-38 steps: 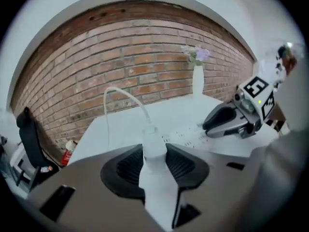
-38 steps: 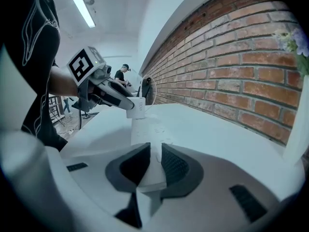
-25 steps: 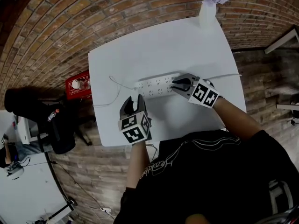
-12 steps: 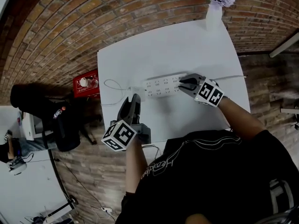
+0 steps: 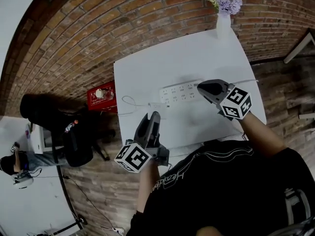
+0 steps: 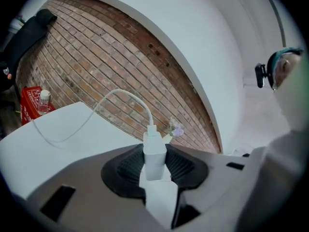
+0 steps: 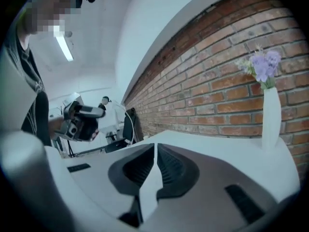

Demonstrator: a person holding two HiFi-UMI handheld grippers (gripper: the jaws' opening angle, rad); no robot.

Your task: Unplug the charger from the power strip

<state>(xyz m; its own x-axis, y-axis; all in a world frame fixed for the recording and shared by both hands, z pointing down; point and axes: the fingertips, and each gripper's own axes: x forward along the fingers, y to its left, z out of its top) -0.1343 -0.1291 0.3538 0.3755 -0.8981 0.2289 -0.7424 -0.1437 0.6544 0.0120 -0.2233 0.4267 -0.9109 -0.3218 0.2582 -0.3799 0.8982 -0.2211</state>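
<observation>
Left tool point(image 6: 155, 152) is gripping the white charger point(image 6: 154, 143).
Its half-open jaws are pinching it at lower centre, clear of the power strip point(image 5: 180, 91) lying mid-counter point(image 5: 197, 48); the right tool point(image 7: 155, 146) is hovering nearly closed, empty.

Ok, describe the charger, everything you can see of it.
The charger is a small white block, smooth plastic by its look, standing upright between the ribbed black pads of the left claw, which press its two sides. A thin white cable leaves its top, arches over and trails down onto the white table. Its prongs are hidden.
</observation>
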